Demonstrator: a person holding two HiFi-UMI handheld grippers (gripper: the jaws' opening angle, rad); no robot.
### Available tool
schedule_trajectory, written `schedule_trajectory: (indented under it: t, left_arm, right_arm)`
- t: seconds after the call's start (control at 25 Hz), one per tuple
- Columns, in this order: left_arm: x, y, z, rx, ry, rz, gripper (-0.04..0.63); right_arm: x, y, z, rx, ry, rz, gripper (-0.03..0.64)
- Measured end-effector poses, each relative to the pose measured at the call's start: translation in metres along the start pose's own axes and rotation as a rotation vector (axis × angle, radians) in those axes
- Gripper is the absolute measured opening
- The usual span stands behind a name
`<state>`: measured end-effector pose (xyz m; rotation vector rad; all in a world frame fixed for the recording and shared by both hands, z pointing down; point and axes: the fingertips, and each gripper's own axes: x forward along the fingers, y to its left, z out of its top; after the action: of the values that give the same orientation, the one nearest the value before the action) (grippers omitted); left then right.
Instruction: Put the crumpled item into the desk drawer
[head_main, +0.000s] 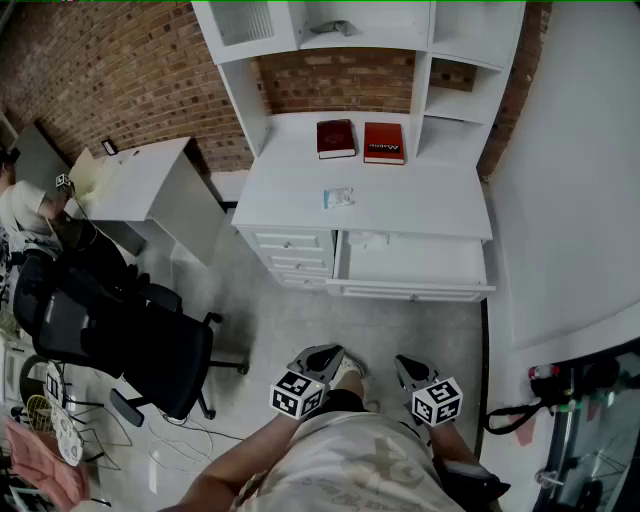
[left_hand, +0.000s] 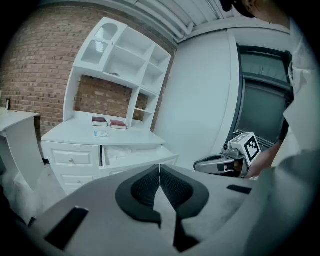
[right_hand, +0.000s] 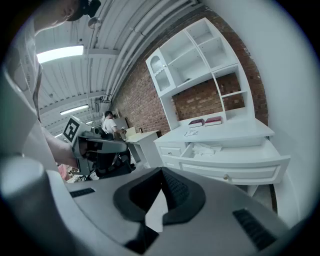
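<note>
The crumpled item (head_main: 338, 197) is a small pale wad on the top of the white desk (head_main: 420, 205), in front of two red books. It also shows in the left gripper view as the crumpled item (left_hand: 101, 133) and in the right gripper view as the crumpled item (right_hand: 191, 133). The desk drawer (head_main: 412, 263) stands pulled out, with something white and rumpled (head_main: 366, 239) at its back left. My left gripper (head_main: 318, 354) and right gripper (head_main: 405, 364) are low by my body, far from the desk. Both are shut and empty: left gripper (left_hand: 159, 172), right gripper (right_hand: 161, 179).
Two red books (head_main: 336, 138) (head_main: 384, 142) lie at the back of the desk under the white hutch. A stack of small closed drawers (head_main: 293, 252) sits left of the open one. A black office chair (head_main: 150, 350), a side table (head_main: 140, 180) and a person (head_main: 18, 205) are at left.
</note>
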<state>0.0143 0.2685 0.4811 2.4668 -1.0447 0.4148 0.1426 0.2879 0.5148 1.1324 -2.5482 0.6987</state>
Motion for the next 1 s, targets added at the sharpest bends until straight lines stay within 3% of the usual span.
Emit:
schedule_trajectory:
  t: [0.32,0.76,1.0]
  left_arm:
    - [-0.018,-0.002,-0.001,-0.017,-0.035,0.013,0.025]
    - [-0.010,0.009,0.018,0.026,-0.032,0.014,0.025]
    - [-0.018,0.019,0.018,0.019,-0.024,0.046,0.025]
  right_arm:
    - [-0.001,0.021,0.005,-0.040,-0.009,0.019,0.023]
    - [0.008,0.004,0.024,-0.024,-0.038,-0.014,0.023]
    - [0.023,0.011,0.027,-0.036,-0.027,0.017,0.023]
